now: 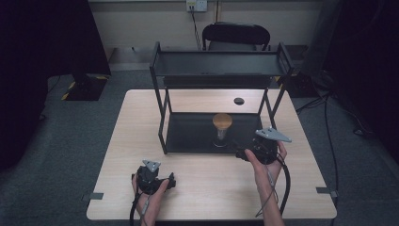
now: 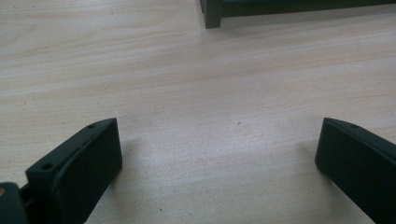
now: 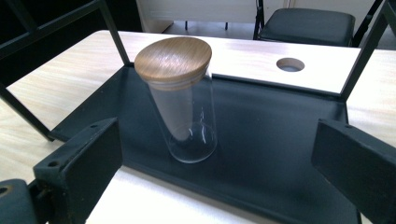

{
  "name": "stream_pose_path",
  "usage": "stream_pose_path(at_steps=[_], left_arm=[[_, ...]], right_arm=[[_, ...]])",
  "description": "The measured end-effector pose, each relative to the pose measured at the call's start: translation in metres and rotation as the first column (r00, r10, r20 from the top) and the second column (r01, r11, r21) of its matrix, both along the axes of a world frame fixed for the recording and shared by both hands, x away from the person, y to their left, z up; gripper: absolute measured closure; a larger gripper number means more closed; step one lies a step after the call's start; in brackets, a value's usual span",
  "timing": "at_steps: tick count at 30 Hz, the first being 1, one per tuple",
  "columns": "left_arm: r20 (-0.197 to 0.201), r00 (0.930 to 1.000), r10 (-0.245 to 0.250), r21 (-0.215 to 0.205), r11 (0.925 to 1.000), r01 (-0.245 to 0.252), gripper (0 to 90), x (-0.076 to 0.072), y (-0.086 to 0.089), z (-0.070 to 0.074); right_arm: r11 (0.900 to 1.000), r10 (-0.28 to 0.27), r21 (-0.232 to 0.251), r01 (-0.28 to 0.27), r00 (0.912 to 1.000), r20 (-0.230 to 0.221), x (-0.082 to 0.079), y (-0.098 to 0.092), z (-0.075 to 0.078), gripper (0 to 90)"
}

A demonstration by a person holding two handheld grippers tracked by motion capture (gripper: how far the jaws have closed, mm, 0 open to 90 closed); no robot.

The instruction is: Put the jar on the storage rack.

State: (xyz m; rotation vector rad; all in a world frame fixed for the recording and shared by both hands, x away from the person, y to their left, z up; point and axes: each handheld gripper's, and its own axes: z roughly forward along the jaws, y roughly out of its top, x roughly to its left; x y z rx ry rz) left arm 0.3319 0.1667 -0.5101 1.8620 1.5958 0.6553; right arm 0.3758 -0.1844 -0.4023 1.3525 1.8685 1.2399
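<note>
Jar (image 1: 221, 129) on rack's lower shelf (image 1: 188, 136)

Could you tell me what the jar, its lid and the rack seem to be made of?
Jar: clear glass or perhaps clear plastic; the dark shelf shows straight through it and its base catches highlights.
Lid: wood or bamboo, smooth satin finish, with visible brown grain.
Rack: probably metal, matt black coating; thin straight bars and a flat sheet shelf.

Upright wood-lidded glass jar (image 3: 187, 102)
</note>
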Motion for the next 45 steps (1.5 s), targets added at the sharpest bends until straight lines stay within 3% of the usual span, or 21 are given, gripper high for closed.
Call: stream_pose_path(at_steps=[13, 28, 45], left_arm=[[0.000, 1.0000, 0.000, 0.000, 1.0000, 0.000, 0.1, 0.000, 0.000, 0.000], [0.000, 1.0000, 0.007, 0.001, 1.0000, -0.007, 0.1, -0.001, -0.001, 0.000], [0.000, 0.9999, 0.015, 0.001, 0.9999, -0.015, 0.2, -0.001, -0.001, 0.000]], right_arm=[[1.000, -0.022, -0.010, 0.022, 0.9998, 0.002, -0.022, -0.010, -0.008, 1.2], [0.999, -0.048, 0.010, 0.048, 0.9988, -0.006, -0.042, -0.019, -0.035, 1.1], [0.997, -0.082, -0.009, 0.082, 0.9962, -0.029, -0.058, -0.026, -0.060, 1.1]])
